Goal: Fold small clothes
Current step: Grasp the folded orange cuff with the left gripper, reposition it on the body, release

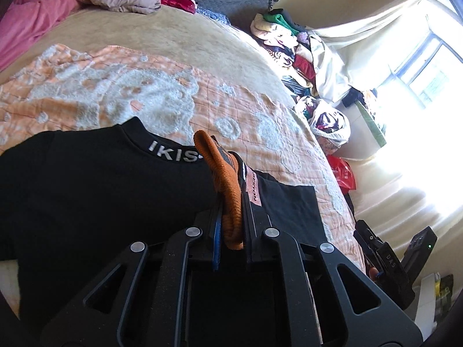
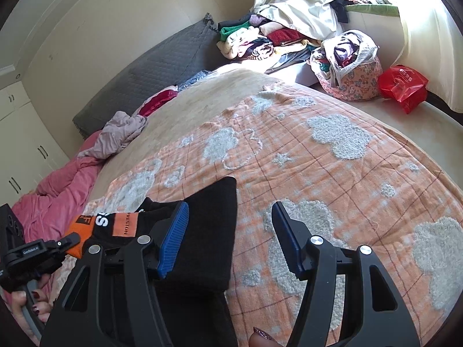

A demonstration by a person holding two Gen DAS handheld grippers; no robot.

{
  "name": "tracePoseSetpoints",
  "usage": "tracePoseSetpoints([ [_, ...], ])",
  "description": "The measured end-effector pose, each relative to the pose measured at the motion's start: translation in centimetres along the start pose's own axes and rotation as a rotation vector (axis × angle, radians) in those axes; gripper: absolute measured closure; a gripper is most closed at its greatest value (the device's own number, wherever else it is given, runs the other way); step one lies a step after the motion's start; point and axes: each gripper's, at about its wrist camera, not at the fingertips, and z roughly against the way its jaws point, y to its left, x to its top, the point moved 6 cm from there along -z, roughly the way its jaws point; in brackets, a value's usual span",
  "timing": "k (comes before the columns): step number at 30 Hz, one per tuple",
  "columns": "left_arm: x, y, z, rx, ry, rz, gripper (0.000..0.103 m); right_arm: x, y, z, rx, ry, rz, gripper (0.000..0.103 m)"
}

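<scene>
Black cloth makes up the small shirt (image 1: 86,188), which lies on an orange blanket (image 1: 260,133) with fluffy white cloud shapes, spread over the bed. White letters run along its collar, and an orange ribbed cuff (image 1: 225,182) with a pink label beside it belongs to the same garment. The left claw (image 1: 231,202) is clamped tight on that orange cuff, which sticks up from between the two closed fingers, so one sleeve is pinched and raised above the body of the shirt. In the right wrist view the same sleeve shows as orange and black with large white letters (image 2: 101,225), held by the left claw at the picture's left edge, with a hand with dark red nails (image 2: 29,303) below it. The right claw (image 2: 230,237) stands about half open with nothing between its blue ribbed pads (image 2: 173,240); its left finger is over a folded black part of the shirt (image 2: 208,231), its right finger over the blanket.

Beyond the blanket lies a beige cover (image 2: 202,98), then a pink quilt (image 2: 58,196) with a crumpled pale mauve garment (image 2: 121,136) on it. A grey quilted headboard (image 2: 162,66) rises behind. Beside the bed sit a heap of mixed clothes (image 2: 254,40), a flowered basket of laundry (image 2: 347,66) and a red plastic bag (image 2: 405,86), under a pale curtain (image 1: 361,43) at a bright window.
</scene>
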Motion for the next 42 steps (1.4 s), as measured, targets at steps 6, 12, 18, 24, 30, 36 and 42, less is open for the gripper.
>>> tracePoseSetpoints([
  [6,0.2,2.6,3.0,0.05,-0.036,-0.017,0.098,0.0,0.2,-0.1,-0.003,0.0,0.007,0.045],
  [12,-0.1,4.6,4.7,0.099,-0.055,-0.029,0.098,-0.3,0.9,-0.5,-0.003,0.013,0.029,0.045],
  [18,-1.5,6.1,4.5,0.107,-0.031,-0.001,0.098,-1.1,2.4,-1.2,-0.005,0.031,0.088,0.045],
  [24,-2.3,7.7,6.0,0.165,-0.071,-0.022,0.103,-1.7,3.7,-1.8,-0.012,0.045,0.143,0.045],
  [30,-2.7,9.8,5.6,0.181,-0.028,-0.001,0.103,-2.5,4.6,-2.5,-0.009,0.07,0.179,0.045],
  [36,-4.0,12.4,2.5,0.169,0.077,0.093,0.073,-3.4,5.9,-3.1,0.0,0.093,0.22,0.045],
  [42,-4.9,12.9,-0.3,0.214,0.121,0.096,0.088,-3.8,6.1,-3.5,-0.002,0.106,0.233,0.045],
])
